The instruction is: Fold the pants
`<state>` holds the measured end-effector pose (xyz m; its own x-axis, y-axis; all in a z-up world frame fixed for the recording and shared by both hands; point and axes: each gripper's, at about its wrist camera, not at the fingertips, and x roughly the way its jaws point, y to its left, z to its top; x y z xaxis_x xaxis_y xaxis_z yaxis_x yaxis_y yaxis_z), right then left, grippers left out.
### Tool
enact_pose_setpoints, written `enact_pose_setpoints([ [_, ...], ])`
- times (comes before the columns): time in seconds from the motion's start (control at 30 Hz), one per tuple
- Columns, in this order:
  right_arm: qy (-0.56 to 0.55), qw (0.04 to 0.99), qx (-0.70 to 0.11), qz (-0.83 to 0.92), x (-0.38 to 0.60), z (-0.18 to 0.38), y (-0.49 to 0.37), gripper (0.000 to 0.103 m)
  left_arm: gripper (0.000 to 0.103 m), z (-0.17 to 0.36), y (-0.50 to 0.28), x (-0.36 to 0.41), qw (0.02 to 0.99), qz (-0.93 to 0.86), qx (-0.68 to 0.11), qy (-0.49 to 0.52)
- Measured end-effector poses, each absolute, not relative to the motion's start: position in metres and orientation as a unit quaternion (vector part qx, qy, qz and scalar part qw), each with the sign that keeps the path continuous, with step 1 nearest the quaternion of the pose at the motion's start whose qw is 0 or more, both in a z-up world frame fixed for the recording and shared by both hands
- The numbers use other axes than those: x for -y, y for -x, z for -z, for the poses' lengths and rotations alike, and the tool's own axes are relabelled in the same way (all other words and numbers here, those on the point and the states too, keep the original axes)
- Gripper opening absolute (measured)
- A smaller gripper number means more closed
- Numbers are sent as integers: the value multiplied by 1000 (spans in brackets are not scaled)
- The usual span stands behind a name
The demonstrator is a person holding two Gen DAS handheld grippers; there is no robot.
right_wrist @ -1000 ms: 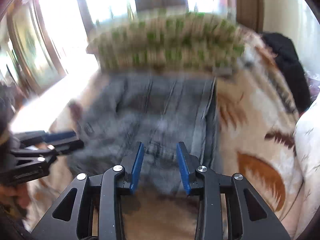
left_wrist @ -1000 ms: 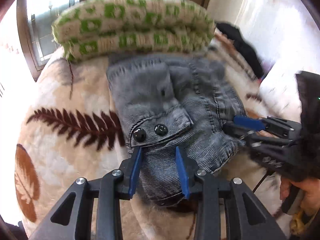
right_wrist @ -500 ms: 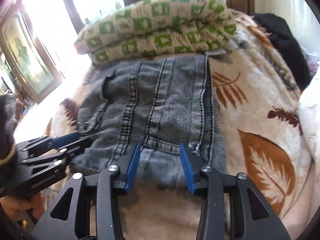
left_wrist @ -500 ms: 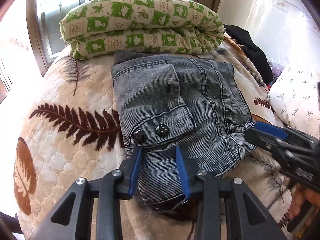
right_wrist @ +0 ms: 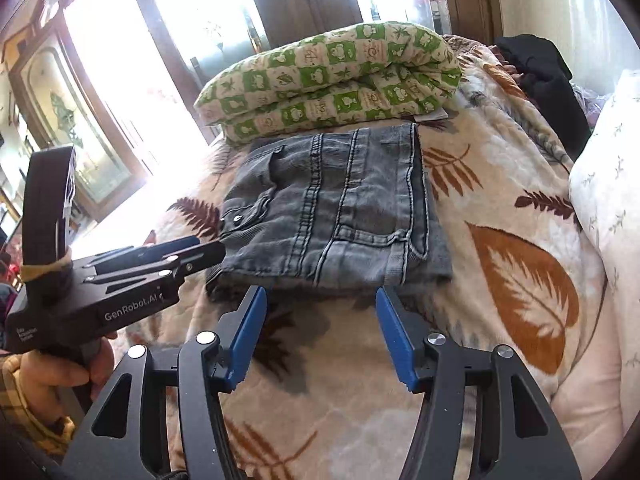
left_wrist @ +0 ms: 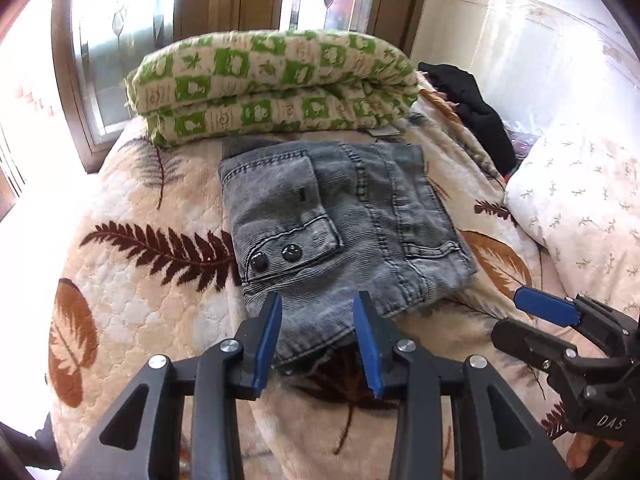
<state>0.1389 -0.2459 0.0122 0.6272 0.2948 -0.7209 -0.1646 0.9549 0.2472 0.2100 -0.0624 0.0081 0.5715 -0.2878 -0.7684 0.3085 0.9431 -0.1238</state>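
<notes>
The grey denim pants lie folded into a compact square on the leaf-print blanket, also in the right wrist view. A pocket flap with two black snaps faces up. My left gripper is open and empty, its blue pads just above the near edge of the pants. My right gripper is open and empty, a little short of the near edge. The right gripper also shows in the left wrist view, and the left one in the right wrist view.
A folded green-and-cream quilt lies right behind the pants, by the window. A black garment lies at the back right. A white floral pillow is on the right. The blanket spreads around the pants.
Both grippers have drawn back from the pants toward me. The right gripper has opened wider and now sits off the fabric. The pants stay folded and still.
</notes>
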Motion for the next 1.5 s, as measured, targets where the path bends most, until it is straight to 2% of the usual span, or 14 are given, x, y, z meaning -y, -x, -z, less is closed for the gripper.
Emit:
enact_pose_setpoints([
  [0.33, -81, 909, -389, -123, 251, -32, -101, 61, 45, -29, -181, 59, 895, 159, -417, -15],
  [0.4, -80, 914, -380, -120, 251, -36, -92, 62, 52, -31, -173, 58, 896, 156, -416, -16],
  [0.47, -79, 918, -370, -119, 252, -41, -84, 65, 68, -33, -163, 56, 900, 147, -410, -13],
  [0.57, -74, 926, -352, -113, 251, -49, -69, 72, 83, -39, -146, 50, 910, 143, -388, 2],
  [0.67, -64, 935, -333, -106, 250, -55, -52, 76, 93, -44, -126, 46, 922, 134, -362, 2],
  [0.73, -57, 940, -321, -100, 249, -58, -41, 79, 96, -47, -114, 45, 926, 130, -354, -7],
  [0.93, -52, 949, -296, -92, 248, -63, -9, 84, 102, -49, -86, 36, 930, 106, -352, -13],
  [1.07, -61, 950, -291, -96, 247, -64, 5, 94, 103, -50, -73, 31, 930, 94, -353, -27],
  [1.37, -49, 952, -288, -92, 237, -66, 28, 103, 103, -53, -52, 31, 933, 83, -347, -45],
  [1.5, -44, 953, -289, -85, 237, -67, 34, 103, 103, -52, -48, 33, 932, 81, -351, -45],
])
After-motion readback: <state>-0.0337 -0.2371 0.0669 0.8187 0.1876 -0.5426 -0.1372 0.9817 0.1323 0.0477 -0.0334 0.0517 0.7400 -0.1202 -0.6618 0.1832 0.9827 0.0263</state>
